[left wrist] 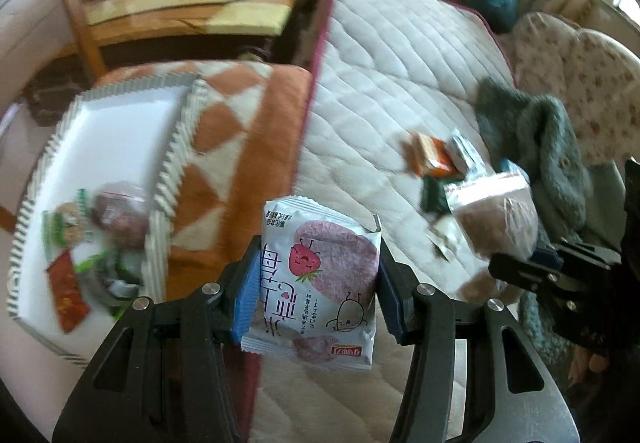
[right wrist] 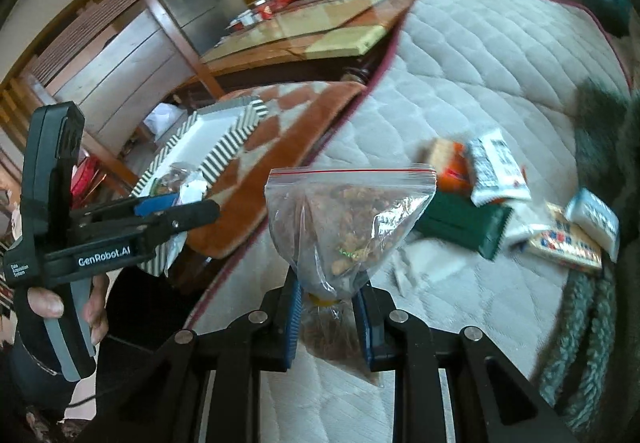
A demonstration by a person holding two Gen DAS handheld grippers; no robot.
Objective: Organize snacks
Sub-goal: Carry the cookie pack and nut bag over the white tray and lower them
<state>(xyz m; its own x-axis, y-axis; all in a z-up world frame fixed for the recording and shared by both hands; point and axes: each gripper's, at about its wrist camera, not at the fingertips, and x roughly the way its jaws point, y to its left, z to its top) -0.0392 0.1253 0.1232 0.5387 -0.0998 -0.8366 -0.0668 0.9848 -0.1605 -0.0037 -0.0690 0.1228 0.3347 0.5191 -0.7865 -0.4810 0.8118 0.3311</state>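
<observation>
My left gripper (left wrist: 316,283) is shut on a white snack packet with a strawberry print (left wrist: 320,275), held above the bed's edge. Left of it, a white tray with a striped rim (left wrist: 120,131) holds several snacks (left wrist: 116,215). My right gripper (right wrist: 327,307) is shut on the lower part of a clear zip bag of brown nuts (right wrist: 348,219), lifted over the quilted mattress (right wrist: 480,83). From the left wrist view that bag (left wrist: 496,219) and the right gripper (left wrist: 532,271) show at the right. Loose packets (right wrist: 496,167) and a green one (right wrist: 460,223) lie on the mattress.
An orange and white checked blanket (left wrist: 248,147) lies under the tray, between it and the mattress. A grey-green knitted garment (left wrist: 540,147) lies at the right beside the loose snacks. A wooden table (left wrist: 192,7) stands beyond. A person's hand (right wrist: 52,307) holds the left gripper's handle.
</observation>
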